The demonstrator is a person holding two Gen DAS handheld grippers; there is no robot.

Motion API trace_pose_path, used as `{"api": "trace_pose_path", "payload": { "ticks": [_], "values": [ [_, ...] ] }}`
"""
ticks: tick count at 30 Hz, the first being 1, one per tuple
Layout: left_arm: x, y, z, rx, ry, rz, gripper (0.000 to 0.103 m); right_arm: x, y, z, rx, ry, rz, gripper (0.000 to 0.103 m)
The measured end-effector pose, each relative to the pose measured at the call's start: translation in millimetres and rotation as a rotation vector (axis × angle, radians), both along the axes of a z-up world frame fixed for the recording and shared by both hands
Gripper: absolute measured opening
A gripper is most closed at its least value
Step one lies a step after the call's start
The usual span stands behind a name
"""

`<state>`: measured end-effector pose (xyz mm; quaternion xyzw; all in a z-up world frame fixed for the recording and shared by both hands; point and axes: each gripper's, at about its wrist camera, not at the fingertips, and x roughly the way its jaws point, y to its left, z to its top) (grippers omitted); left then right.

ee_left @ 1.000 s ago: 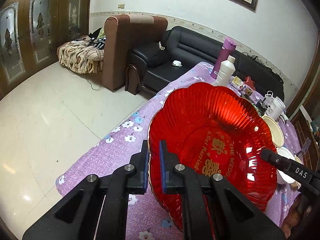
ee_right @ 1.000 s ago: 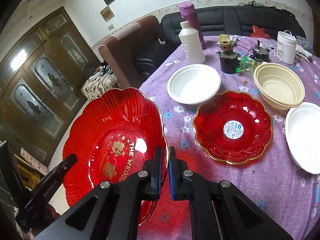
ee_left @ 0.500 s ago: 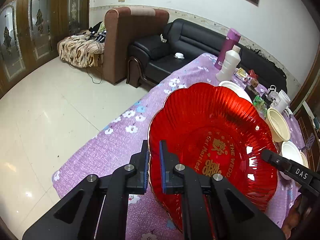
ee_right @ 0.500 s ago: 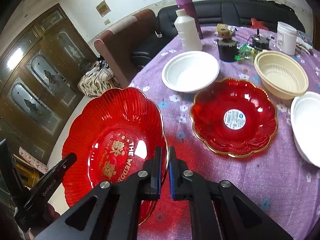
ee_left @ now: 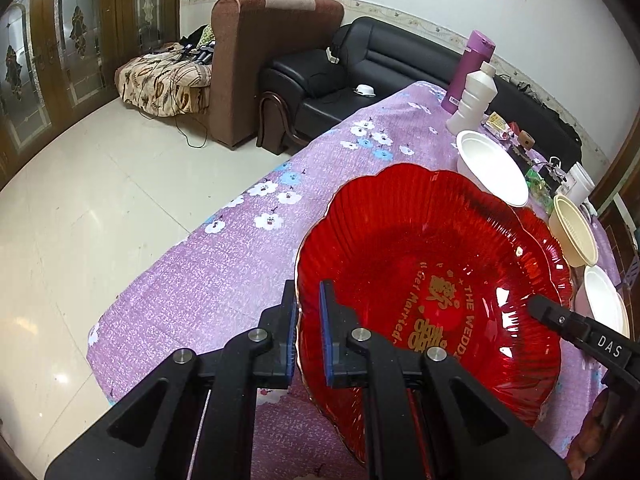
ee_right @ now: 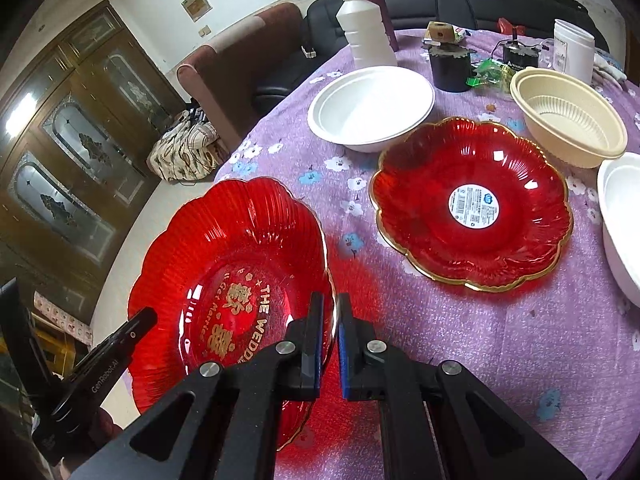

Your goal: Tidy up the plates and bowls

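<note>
Purple flowered cloth covers the table (ee_right: 500, 340), with a brown armchair and a black sofa behind it.

Farthest left of the sticker plate (ee_right: 472, 204), which serves as landmark, the left gripper (ee_left: 308, 320) has its jaws pinched on the rim of the big red wedding plate (ee_right: 232, 280). That plate is held tilted just above the cloth, near the table edge. The right gripper (ee_right: 330, 332) clamps the opposite rim, so both grippers carry it between them.

Behind the sticker plate and slightly left sits a white bowl (ee_right: 372, 108), with a white bottle (ee_right: 366, 32) beyond it. Behind and right of the sticker plate sits a cream bowl (ee_right: 568, 120). Right of it, at the frame edge, is another white bowl (ee_right: 624, 220).

The wedding plate looks like thin, glossy, ribbed plastic: probably light, stiff enough to hold its shape, but slick and likely to flex or crack if squeezed hard. Its scalloped gold rim is the only practical hold. Two opposite rim grips should keep it from swinging. Both red plates share the same scalloped form, so nesting it onto the sticker plate seems the likely aim. A level, gentle lowering is called for.
</note>
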<state>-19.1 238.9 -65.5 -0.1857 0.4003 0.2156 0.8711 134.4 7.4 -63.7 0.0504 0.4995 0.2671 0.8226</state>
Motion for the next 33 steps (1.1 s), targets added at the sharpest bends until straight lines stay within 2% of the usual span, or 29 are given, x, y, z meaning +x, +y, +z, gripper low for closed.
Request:
{"api": "trace_pose_path", "payload": {
  "ticks": [20,24,27,29,31,32,33],
  "values": [
    [-7.8,3.9,-12.0,0.002,0.025,0.012,0.008,-3.9,2.2,-14.6,0.000,0.030,0.024,0.007],
    [-10.2,3.6,-12.0,0.004,0.028,0.007,0.008,-4.4,2.8,-17.0,0.000,0.052,0.040,0.010],
    [-12.5,6.4,-11.7,-0.024,0.036,0.000,0.008,-4.1,0.2,-16.3,0.014,0.063,0.050,0.011],
    [-12.6,10.0,-9.3,-0.055,0.034,0.005,0.008,-3.7,-3.2,-14.1,0.024,0.072,0.058,0.016],
    [-14.0,11.5,-2.0,-0.051,0.030,0.019,0.008,-4.8,-8.5,-8.6,0.034,0.060,0.064,0.020],
    [-14.1,11.5,5.0,-0.041,0.022,0.022,0.009,-5.0,-11.2,-5.9,0.037,0.054,0.066,0.021],
    [-13.8,11.4,10.3,-0.035,0.013,0.022,0.014,-4.8,-14.5,-2.5,0.041,0.047,0.066,0.022]
  ]
}}
